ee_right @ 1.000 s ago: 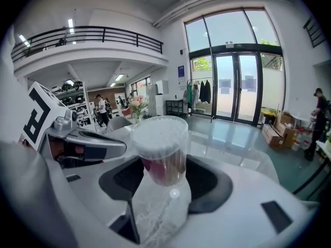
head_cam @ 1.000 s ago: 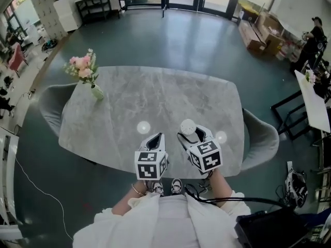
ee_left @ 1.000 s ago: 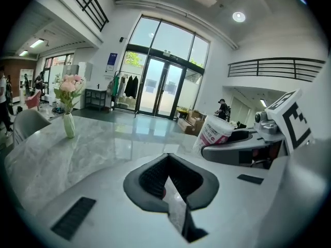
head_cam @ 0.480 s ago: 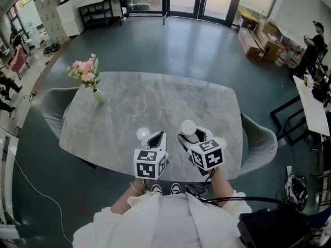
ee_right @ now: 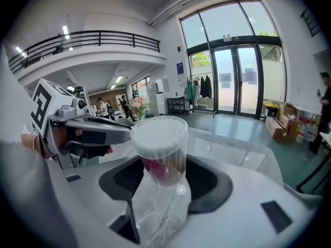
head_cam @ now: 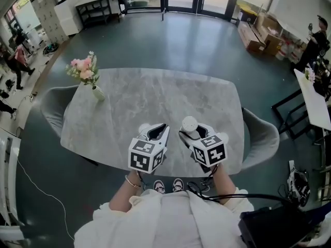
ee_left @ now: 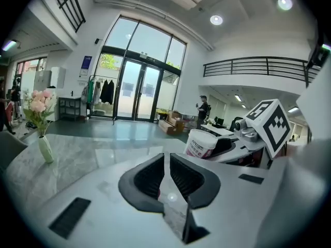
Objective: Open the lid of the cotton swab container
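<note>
Container: the clear cotton swab container (ee_right: pixel 159 149), its white top upward, sat slightly tilted between the right tool's jaws, over the near part of the table (head_cam: pixel 155 94).
Right tool (head_cam: pixel 192 134): clamped on the container's body, one pad on each side.
Left tool (ee_left: pixel 166 172): just beside the right one, jaws closed to a thin slit.
Far left of table: a vase of pink flowers (head_cam: pixel 85 72).

The left gripper (head_cam: pixel 156 130) hung empty, jaws almost together, beside the right gripper (head_cam: pixel 193 134), whose jaws clamped the cotton swab container (ee_right: pixel 160 143); both tilted forward and down.
</note>
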`<state>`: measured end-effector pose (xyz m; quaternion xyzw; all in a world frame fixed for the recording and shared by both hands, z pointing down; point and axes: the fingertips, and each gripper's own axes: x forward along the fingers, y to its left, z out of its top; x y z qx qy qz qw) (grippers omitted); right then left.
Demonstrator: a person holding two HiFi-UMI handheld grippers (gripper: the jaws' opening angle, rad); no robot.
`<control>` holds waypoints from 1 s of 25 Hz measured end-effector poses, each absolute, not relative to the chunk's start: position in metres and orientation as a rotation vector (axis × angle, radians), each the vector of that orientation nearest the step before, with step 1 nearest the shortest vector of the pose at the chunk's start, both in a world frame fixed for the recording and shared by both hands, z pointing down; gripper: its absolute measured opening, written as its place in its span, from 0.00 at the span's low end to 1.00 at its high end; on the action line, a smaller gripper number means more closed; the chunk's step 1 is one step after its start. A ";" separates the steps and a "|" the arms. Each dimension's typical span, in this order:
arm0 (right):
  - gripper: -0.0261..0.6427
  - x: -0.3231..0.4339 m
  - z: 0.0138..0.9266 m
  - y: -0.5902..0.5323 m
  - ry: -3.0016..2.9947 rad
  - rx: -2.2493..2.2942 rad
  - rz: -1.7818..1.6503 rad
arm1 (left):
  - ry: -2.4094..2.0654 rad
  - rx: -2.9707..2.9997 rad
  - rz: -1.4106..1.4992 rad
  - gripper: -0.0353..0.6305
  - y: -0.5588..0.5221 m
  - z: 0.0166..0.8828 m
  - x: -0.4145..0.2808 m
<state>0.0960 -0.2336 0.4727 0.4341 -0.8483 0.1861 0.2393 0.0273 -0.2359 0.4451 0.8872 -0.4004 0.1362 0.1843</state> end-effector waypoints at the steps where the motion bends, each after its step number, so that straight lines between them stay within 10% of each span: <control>1: 0.49 0.096 0.473 -0.233 -2.324 1.187 0.512 | -1.114 2.515 0.389 0.09 -0.234 0.444 0.030; 14: 0.49 0.075 0.474 -0.218 -2.357 1.098 0.527 | -0.979 2.608 0.351 0.39 -0.209 0.424 0.036; 25: 0.49 0.057 0.476 -0.207 -2.374 0.983 0.502 | -0.858 2.744 0.415 0.41 -0.197 0.419 0.048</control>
